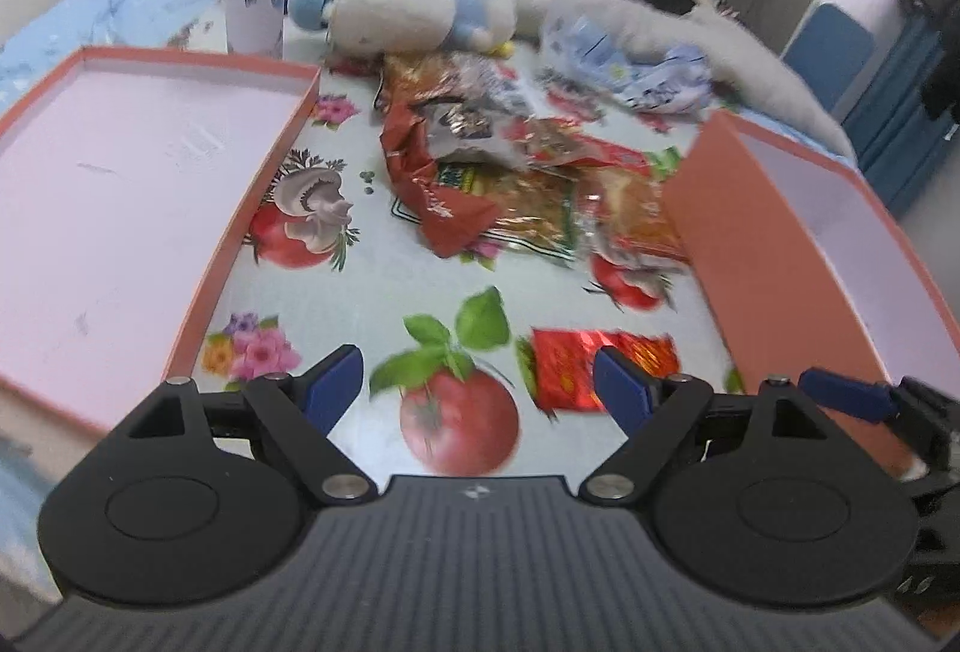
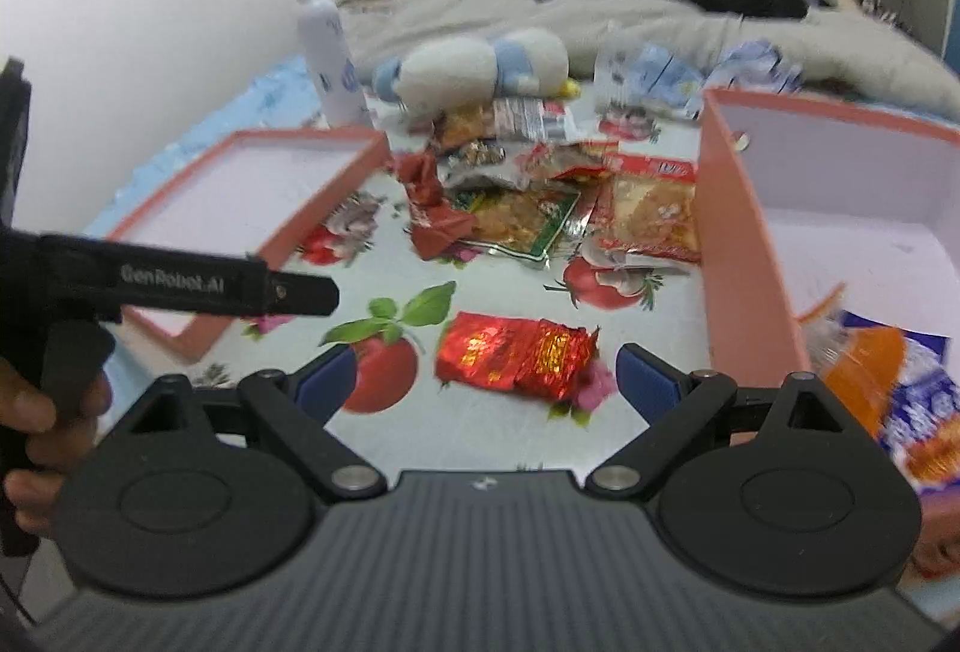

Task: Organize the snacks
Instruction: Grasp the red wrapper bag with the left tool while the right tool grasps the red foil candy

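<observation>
Barely begun — one orange-and-blue snack bag point(image 2: 888, 400) lies in the deep salmon cardboard box point(image 2: 750, 256), while left of that box the crinkled snack pile point(image 2: 540, 196) and red foil packet point(image 2: 516, 358) wait on the worktop, both tools — left tool point(image 1: 480, 394), right tool point(image 2: 486, 388) — released and empty.

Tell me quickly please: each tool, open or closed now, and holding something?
Left tool: open, holding nothing.
Right tool: open, holding nothing; the red foil snack packet lies on the cloth ahead of it.
</observation>
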Demonstrator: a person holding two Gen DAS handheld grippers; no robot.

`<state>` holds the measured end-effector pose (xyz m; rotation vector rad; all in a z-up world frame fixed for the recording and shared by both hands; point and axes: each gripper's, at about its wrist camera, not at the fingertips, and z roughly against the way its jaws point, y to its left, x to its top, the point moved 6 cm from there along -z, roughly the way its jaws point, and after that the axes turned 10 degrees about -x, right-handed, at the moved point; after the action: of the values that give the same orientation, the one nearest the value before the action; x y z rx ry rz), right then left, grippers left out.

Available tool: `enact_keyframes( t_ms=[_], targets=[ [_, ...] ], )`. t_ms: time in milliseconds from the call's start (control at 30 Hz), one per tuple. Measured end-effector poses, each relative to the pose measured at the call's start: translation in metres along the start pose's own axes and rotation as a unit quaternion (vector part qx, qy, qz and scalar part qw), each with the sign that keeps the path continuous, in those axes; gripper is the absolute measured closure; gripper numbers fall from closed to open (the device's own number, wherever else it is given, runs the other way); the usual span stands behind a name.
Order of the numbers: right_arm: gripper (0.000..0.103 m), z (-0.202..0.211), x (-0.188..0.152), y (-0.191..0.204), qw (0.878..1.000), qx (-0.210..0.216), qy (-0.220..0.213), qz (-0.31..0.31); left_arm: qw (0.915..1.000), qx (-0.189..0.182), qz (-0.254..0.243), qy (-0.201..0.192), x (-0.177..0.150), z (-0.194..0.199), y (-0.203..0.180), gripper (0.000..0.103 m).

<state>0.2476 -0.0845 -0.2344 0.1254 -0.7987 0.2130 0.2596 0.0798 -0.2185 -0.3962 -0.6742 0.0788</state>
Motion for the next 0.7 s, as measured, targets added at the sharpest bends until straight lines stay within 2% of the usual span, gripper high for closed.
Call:
enact_keyframes(
  t_ms=[133, 167, 267, 367, 533, 600, 700],
  targets=[
    [0.012, -0.026, 0.001, -0.007, 0.999, -0.012, 0.041, -0.03, 0.9994, -0.004, 0.033, 0.011, 0.029, -0.028, 0.012, 0.016],
    [0.018, -0.029, 0.0, -0.007, 0.999, -0.011, 0.039, -0.032, 0.9991, -0.008, 0.04, 0.009, 0.033, -0.034, 0.015, 0.016],
    [0.019, -0.042, -0.004, -0.005, 0.999, -0.032, 0.037, -0.025, 0.9978, 0.001, 0.067, 0.006, 0.042, -0.055, 0.028, 0.017],
    [0.025, -0.05, -0.008, -0.009, 0.998, -0.036, 0.03, -0.044, 0.9966, -0.006, 0.081, -0.012, 0.049, -0.072, 0.039, 0.018],
    [0.026, -0.056, -0.008, -0.014, 0.997, -0.056, -0.003, -0.056, 0.9965, -0.016, 0.075, -0.033, 0.059, -0.097, 0.045, 0.018],
    [0.031, -0.059, -0.007, -0.017, 0.996, -0.064, 0.004, -0.063, 0.9956, -0.017, 0.085, -0.035, 0.062, -0.103, 0.047, 0.018],
    [0.032, -0.063, -0.008, -0.017, 0.996, -0.057, 0.005, -0.065, 0.9956, -0.017, 0.084, -0.038, 0.065, -0.111, 0.047, 0.018]
  ],
)
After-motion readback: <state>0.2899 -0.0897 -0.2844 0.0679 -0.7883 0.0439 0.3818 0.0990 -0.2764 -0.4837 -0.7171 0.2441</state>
